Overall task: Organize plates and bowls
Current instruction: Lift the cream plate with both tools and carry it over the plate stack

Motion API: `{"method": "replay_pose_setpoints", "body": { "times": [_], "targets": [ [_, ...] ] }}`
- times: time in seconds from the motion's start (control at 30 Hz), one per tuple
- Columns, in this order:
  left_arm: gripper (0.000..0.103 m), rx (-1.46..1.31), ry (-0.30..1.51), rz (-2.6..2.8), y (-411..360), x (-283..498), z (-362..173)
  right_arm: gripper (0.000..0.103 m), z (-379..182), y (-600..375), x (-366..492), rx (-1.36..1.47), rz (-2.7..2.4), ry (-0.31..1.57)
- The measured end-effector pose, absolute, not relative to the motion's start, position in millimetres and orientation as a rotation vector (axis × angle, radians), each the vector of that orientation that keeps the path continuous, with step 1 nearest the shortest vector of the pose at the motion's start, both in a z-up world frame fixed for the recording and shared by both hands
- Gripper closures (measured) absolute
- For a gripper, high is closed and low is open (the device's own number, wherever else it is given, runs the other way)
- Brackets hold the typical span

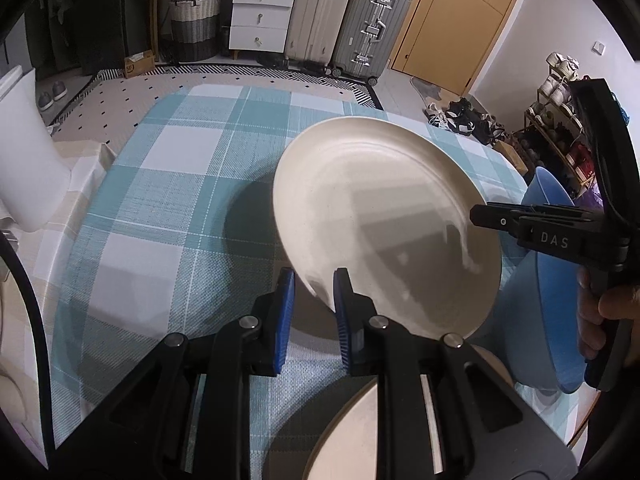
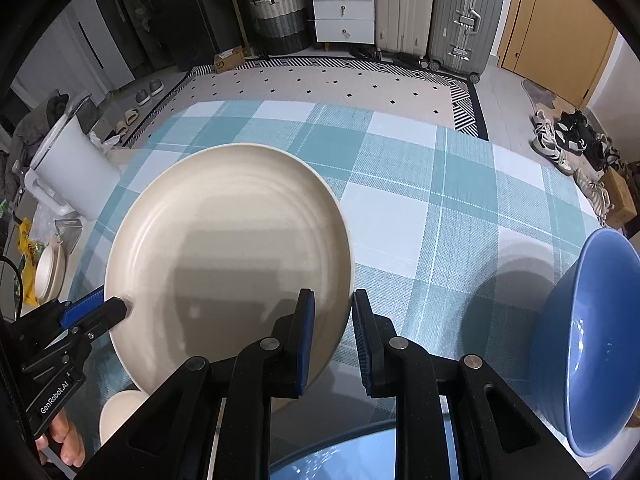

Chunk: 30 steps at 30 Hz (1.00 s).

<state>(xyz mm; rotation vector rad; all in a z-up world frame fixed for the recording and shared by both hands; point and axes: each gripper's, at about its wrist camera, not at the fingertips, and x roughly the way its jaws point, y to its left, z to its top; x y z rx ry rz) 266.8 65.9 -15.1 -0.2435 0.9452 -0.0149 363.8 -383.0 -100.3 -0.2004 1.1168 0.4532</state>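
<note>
1. Cream-coloured and round, the matte ceramic plate (image 1: 384, 220) is held tilted in the air above the teal-and-white checked cloth of the table (image 1: 168, 184), its shadow falling on the cloth beneath it.
2. Two holds on opposite parts of its rim likely keep so wide and shallow a dish from swinging or slipping while it is carried.
3. The left tool (image 1: 314, 286) is closed nearly all the way, its blue pads nipping the plate's near rim.
4. The right tool (image 2: 332, 308) is likewise almost closed on the plate's rim, at the side facing the glossy blue bowl (image 2: 592, 344).
5. That bowl stands just beside the plate; a second cream plate (image 1: 352, 432) lies below the held one, under the left tool, probably the stack it belongs with.
6. Both tools point steeply downward, each gripped from behind by a hand (image 1: 604, 320).
</note>
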Motion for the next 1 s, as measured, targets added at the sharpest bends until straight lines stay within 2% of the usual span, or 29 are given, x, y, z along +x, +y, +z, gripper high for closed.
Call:
{"method": "replay_pose_setpoints", "body": {
  "times": [1.0],
  "targets": [
    [0.086, -0.233, 0.89, 0.015, 66, 193, 29, 0.083, -62, -381, 296, -0.179, 0.511, 1.025]
  ]
}}
